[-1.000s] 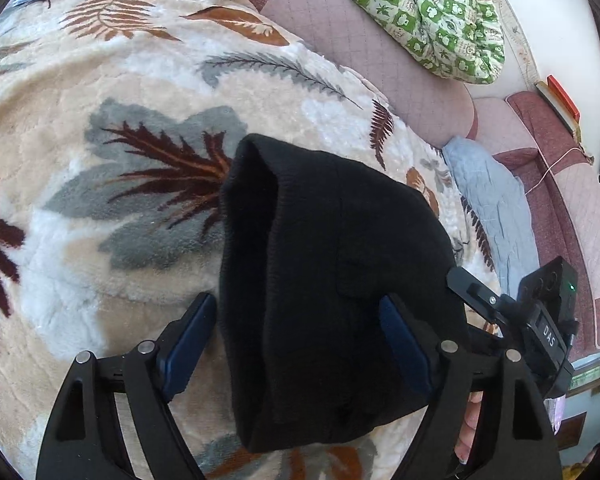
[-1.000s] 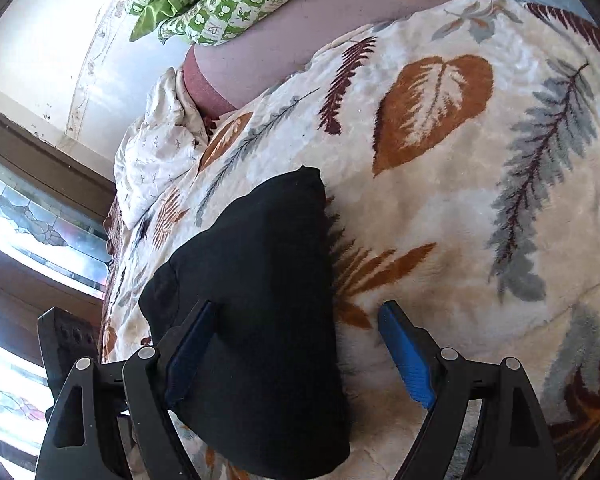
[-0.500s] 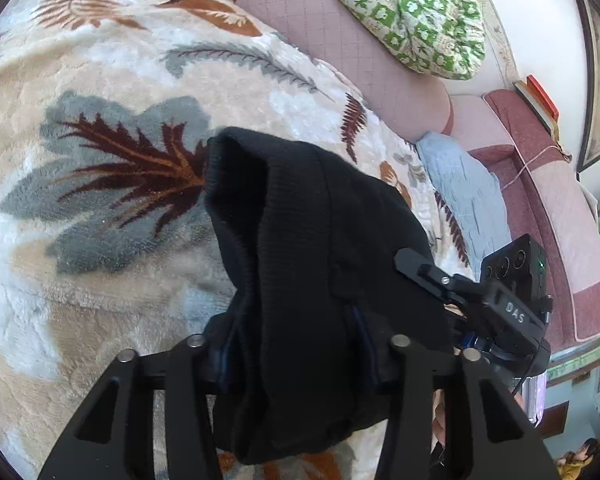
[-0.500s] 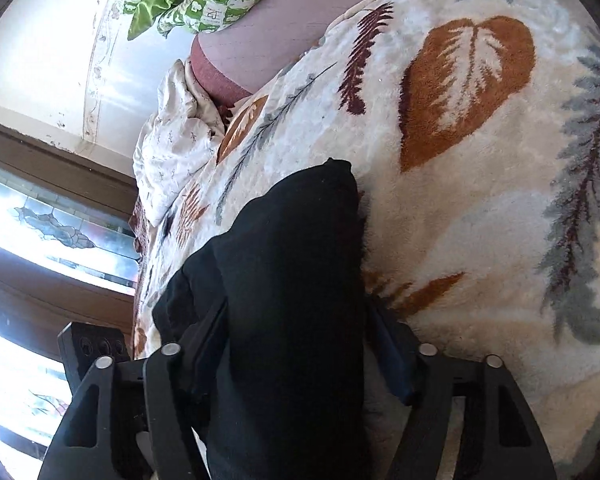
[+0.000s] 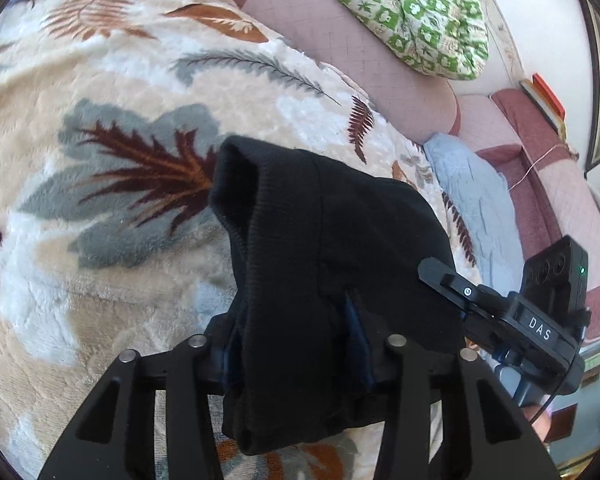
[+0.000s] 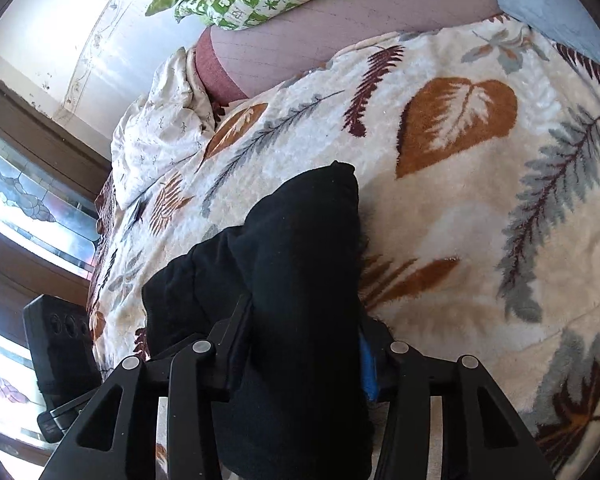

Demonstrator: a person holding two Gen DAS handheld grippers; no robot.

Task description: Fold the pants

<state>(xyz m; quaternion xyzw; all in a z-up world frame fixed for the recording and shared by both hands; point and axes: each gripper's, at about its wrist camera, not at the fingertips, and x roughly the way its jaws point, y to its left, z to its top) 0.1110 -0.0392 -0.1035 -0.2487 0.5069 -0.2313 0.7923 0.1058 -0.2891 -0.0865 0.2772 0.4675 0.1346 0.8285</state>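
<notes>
Left gripper (image 5: 296, 344) clamped on near edge of black pants (image 5: 332, 240), right gripper (image 6: 300, 356) pinching same bundle further along. Soft thick knit, light, floppy, likely sags between grips, so grab through all layers near edge. Bundle sits on leaf-print blanket (image 5: 100, 260). Loads of open room ahead, sofa back (image 5: 340, 48) way off.

Blk pants (image 5: 320, 240) on leaf-print blanket (image 5: 120, 260)
</notes>
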